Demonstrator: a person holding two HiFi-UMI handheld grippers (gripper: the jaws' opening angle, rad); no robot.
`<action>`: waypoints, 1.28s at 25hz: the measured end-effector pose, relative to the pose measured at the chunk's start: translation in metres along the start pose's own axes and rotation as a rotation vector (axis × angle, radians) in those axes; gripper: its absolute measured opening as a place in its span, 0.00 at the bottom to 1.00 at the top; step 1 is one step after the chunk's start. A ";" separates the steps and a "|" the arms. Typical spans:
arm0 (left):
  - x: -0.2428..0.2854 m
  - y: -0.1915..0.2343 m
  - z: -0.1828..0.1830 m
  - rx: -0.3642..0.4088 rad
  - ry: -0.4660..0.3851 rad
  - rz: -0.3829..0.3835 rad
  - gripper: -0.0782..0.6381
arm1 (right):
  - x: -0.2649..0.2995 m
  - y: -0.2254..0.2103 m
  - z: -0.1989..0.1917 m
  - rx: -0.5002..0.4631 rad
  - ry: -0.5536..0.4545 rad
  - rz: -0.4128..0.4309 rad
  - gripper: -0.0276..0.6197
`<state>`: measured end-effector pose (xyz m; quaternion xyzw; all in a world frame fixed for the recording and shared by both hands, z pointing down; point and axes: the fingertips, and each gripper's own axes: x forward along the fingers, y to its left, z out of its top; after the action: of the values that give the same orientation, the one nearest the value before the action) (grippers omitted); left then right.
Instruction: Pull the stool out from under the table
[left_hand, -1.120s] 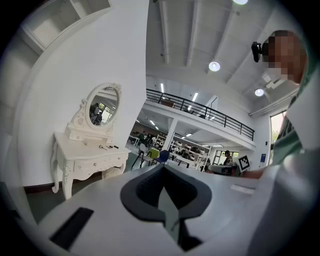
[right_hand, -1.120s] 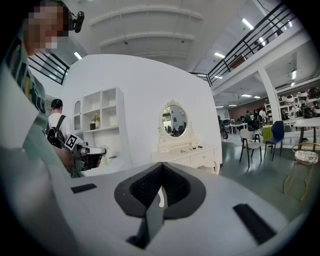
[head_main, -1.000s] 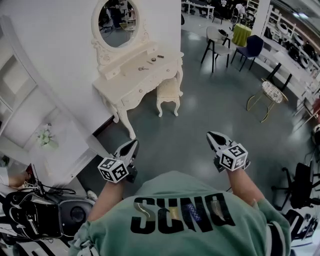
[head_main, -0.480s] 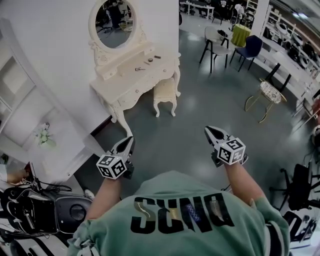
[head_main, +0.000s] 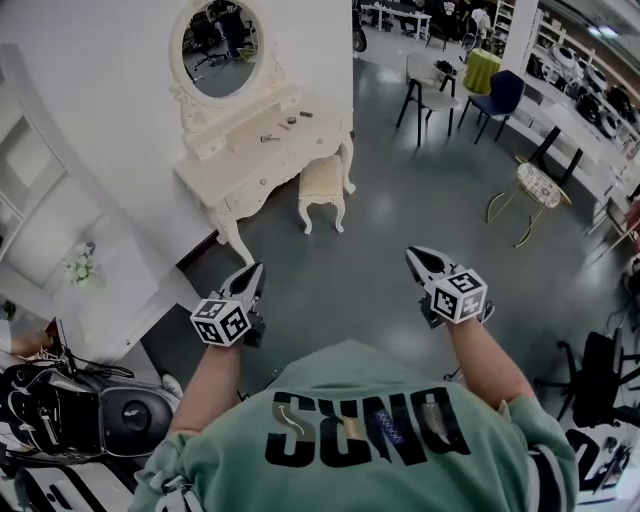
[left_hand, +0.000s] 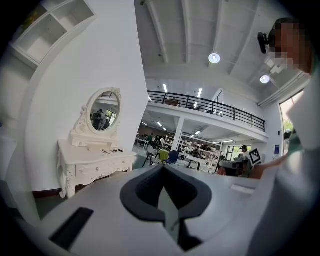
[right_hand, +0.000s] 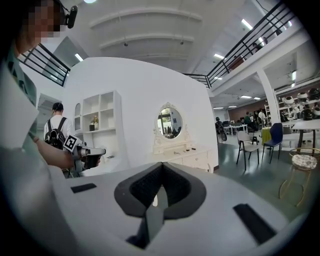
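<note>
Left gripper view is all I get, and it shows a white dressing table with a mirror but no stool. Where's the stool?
Observer: Head view shows the stool at the dressing table's right end, partly tucked under its top.
Operator: Is anything held on the right?
Observer: No, the right hand-held gripper is shut and empty in its own view.
Operator: Are we near the stool?
Observer: Not yet; the left hand-held gripper and the right both hang well short, grey floor between.
</note>
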<state>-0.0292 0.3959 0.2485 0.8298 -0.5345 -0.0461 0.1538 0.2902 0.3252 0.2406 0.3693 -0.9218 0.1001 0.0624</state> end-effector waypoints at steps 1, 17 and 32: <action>0.004 -0.004 0.001 -0.002 -0.003 -0.001 0.12 | -0.002 -0.004 0.001 -0.003 -0.001 0.000 0.03; 0.064 0.054 -0.006 -0.028 0.041 -0.093 0.12 | 0.073 -0.026 -0.009 0.001 0.047 -0.049 0.03; 0.198 0.281 0.067 -0.016 0.153 -0.261 0.12 | 0.329 -0.042 0.037 0.058 0.032 -0.182 0.03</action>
<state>-0.2067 0.0962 0.2881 0.8920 -0.4086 -0.0064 0.1932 0.0807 0.0668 0.2723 0.4513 -0.8801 0.1267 0.0754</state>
